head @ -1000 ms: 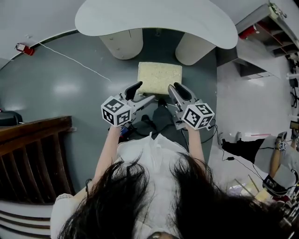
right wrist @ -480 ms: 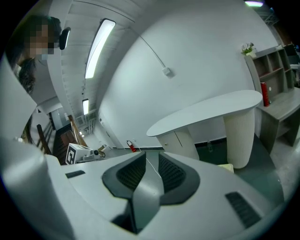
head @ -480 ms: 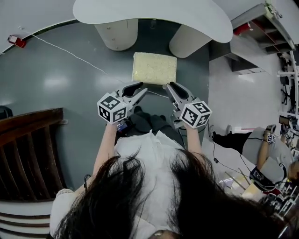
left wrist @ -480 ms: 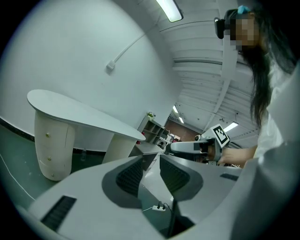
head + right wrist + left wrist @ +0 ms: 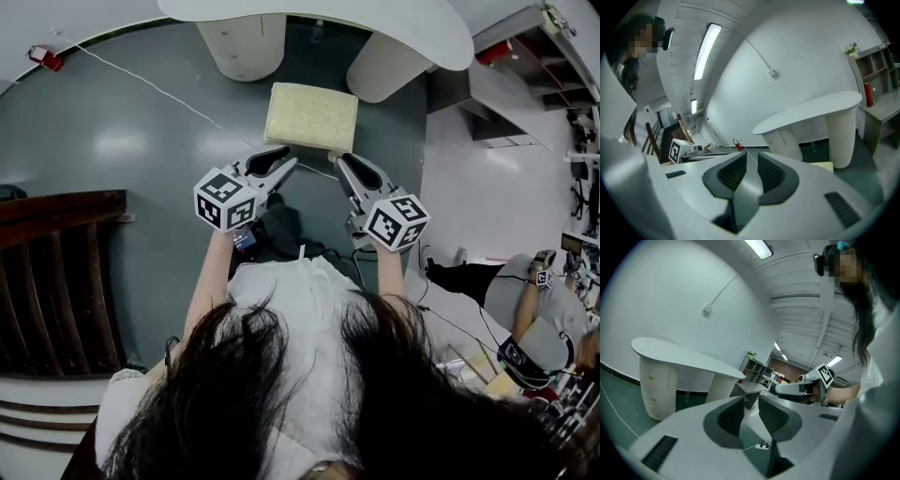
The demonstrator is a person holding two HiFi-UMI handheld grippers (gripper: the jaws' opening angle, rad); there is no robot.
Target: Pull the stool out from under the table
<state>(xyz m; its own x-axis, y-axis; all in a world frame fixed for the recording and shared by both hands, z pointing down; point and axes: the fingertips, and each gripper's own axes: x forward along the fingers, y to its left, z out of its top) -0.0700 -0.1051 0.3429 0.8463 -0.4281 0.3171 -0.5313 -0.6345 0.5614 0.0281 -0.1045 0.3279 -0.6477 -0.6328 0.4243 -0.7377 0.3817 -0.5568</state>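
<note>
The stool (image 5: 311,117), with a square beige cushion, stands on the grey floor just in front of the white table (image 5: 319,23), between its two pedestal legs. My left gripper (image 5: 286,161) hovers near the stool's near-left corner and touches nothing. My right gripper (image 5: 341,161) hovers by the near-right corner, also clear of the stool. Both pairs of jaws are closing, nearly together, with nothing between them. In the left gripper view the left gripper (image 5: 751,401) points past the table (image 5: 684,357). In the right gripper view the right gripper (image 5: 751,159) shows a corner of the stool (image 5: 824,166) beyond it.
A dark wooden railing (image 5: 56,272) runs along the left. A white cable (image 5: 159,98) crosses the floor toward a red extinguisher (image 5: 47,58). A shelf unit (image 5: 525,56) stands at the upper right, and another person (image 5: 534,300) sits to the right. A power strip (image 5: 761,445) lies on the floor.
The left jaws, wide open a second ago, have come together; the right jaws have narrowed too. Both grippers have drawn back from the stool's near edge. The stool stays by the table legs.
</note>
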